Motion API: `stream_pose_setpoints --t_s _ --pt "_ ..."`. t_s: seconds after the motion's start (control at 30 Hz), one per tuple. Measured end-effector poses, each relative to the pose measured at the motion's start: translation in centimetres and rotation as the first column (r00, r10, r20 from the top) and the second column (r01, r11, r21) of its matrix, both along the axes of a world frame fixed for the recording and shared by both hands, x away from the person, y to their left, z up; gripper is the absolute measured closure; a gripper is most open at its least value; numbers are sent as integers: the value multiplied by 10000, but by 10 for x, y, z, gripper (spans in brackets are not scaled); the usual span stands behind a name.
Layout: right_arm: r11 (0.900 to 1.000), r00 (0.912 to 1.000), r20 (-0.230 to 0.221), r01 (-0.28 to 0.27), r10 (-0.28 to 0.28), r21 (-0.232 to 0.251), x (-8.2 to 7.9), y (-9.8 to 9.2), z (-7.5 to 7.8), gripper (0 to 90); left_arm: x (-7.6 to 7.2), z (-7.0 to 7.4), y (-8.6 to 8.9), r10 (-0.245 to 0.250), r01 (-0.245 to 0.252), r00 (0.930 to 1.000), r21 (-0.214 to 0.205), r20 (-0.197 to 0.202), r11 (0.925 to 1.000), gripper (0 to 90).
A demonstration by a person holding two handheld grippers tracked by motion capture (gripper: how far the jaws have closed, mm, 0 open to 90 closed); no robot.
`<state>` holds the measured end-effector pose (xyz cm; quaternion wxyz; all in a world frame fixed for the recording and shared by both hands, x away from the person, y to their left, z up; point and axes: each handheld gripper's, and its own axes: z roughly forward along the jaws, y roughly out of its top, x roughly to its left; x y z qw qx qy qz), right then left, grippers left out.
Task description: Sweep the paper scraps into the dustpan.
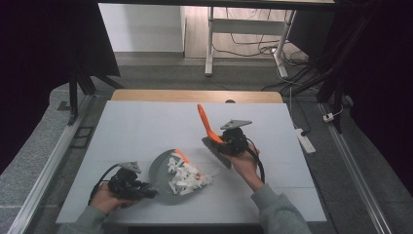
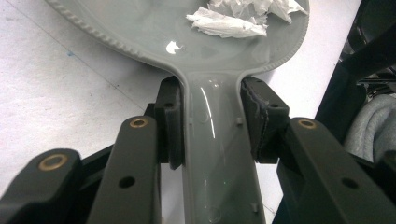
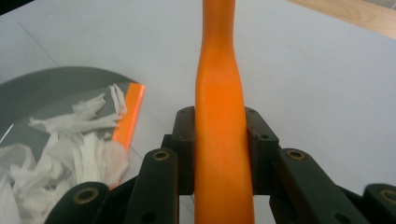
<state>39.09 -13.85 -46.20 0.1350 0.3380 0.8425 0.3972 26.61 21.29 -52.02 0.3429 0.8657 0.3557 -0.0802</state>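
Observation:
A grey dustpan (image 1: 160, 170) with an orange lip (image 1: 182, 156) lies on the white table, near its front. Torn white paper scraps (image 1: 187, 178) are heaped in its mouth. My left gripper (image 1: 146, 193) is shut on the dustpan's handle (image 2: 212, 144), with the pads (image 2: 170, 126) pressing on both sides. To the right of the pan, my right gripper (image 1: 228, 142) is shut on the orange handle of a brush (image 1: 204, 121), which slants up and away; its dark head (image 1: 217, 152) hangs just above the table. The right gripper view has the handle (image 3: 219, 116) between the jaws, the pan (image 3: 46, 88) and the scraps (image 3: 70, 144).
The white table top (image 1: 146, 126) ends in a wooden strip (image 1: 195, 95) at the far side. Beyond it stand white desk legs (image 1: 210, 44) among cables. A white power strip (image 1: 306, 139) lies on the floor at the right.

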Motion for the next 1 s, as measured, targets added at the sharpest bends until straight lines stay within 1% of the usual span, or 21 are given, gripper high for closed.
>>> stream_pose_setpoints --t_s 0.03,0.1,0.2,0.37,0.47,0.57,0.87,1.0 --pt "10000 10000 50 58 -58 21 -2 -4 0 704 0 0 0 -11 11 10000 2 2 10000 615" --pt "9998 9999 4 164 -164 102 -6 -12 -1 704 0 0 0 -22 22 10000 6 16 10000 615" --pt "9996 9996 -6 269 -269 35 -7 -18 -4 704 0 0 0 -58 58 10000 18 20 10000 615" --pt "9992 9991 -181 379 -381 -139 -9 -25 -13 704 -1 1 -1 -89 89 10000 -9 1 10000 615" --pt "9990 9988 -293 382 -390 -252 -9 -25 -17 704 -2 1 -2 -89 89 10000 -28 6 10000 615" --pt "9992 9993 -212 315 -320 -246 -10 -22 -17 705 -2 1 -2 -112 112 9999 -31 5 9999 615" --pt "9992 9997 -246 34 -44 -392 -14 -12 -19 705 -2 1 -4 -150 150 9999 -5 3 9999 615" --pt "9996 9995 -325 5 -15 -292 -14 -11 -20 705 -2 1 -4 -190 190 9998 -2 15 9998 615"
